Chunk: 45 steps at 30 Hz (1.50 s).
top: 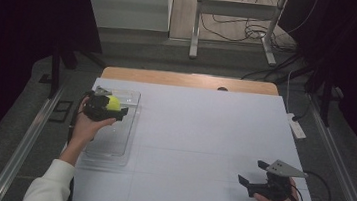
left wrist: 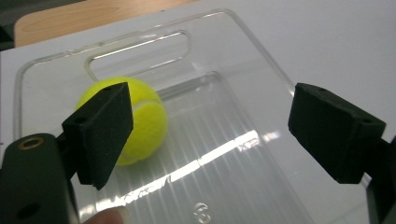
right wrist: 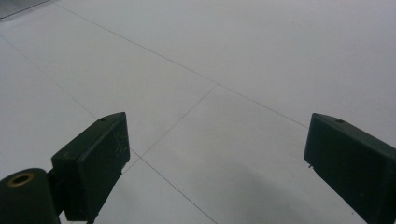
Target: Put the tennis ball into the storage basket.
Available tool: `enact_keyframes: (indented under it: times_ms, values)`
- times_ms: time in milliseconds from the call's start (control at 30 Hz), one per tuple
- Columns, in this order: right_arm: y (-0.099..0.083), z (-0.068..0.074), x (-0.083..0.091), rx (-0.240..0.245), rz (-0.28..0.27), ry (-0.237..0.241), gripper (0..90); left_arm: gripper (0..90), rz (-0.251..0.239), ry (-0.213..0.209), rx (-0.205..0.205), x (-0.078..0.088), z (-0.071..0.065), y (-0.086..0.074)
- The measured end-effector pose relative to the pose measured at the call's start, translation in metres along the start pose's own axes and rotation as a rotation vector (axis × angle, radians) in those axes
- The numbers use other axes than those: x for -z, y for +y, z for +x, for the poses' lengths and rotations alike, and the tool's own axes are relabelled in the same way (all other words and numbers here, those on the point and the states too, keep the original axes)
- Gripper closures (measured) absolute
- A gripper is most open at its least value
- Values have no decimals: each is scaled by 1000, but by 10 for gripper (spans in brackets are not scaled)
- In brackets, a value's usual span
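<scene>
A yellow-green tennis ball [left wrist: 148, 119] lies in a clear plastic tray [left wrist: 233, 42] near its handle cut-out, at the left of the white table top [top: 203, 133]. My left gripper [left wrist: 210, 116] hovers over the tray with its jaws wide apart; the ball sits beyond the left jaw, partly hidden by it, and nothing is between the pads. In the high view the left gripper [top: 124, 111] is above the tray's [top: 110, 153] far end, beside the ball [top: 113, 103]. My right gripper [top: 252, 172] stands open and empty near the front right corner, and the right gripper [right wrist: 219, 140] looks onto bare white table.
A wooden table edge [top: 188, 80] runs behind the white top. A white power strip [top: 295, 127] lies off the right edge, and metal stand legs [top: 194, 37] with cables are on the floor beyond.
</scene>
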State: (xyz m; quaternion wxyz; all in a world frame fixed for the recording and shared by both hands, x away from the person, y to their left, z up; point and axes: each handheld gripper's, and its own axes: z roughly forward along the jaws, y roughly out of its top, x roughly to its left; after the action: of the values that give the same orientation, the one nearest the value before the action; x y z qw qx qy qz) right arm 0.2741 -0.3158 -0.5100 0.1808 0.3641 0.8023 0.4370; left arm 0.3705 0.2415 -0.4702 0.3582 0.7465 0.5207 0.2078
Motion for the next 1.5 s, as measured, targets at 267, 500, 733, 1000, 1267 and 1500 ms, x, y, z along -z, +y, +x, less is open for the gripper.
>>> enact_keyframes:
  times_ms: [267, 500, 733, 1000, 1267, 1500]
  values:
    - [0, 0, 0, 0, -1, -1, 71, 152, -38, -74, -34, 15, -20, -20]
    - [0, 0, 0, -4, 0, -2, 70, 161, -109, -133, -38, 38, -35, -22]
    - [0, 0, 0, -5, -2, -3, 71, 162, -118, -193, -76, 52, -56, -33]
    - [1, 0, 0, -2, -1, -4, 70, 165, -124, -233, -98, 64, -71, -47]
    - [1, 0, 0, -3, -5, -5, 70, 167, -114, -247, -101, 65, -76, -62]
    - [2, 0, 1, -4, -13, -4, 70, 168, -117, -251, -105, 64, -78, -67]
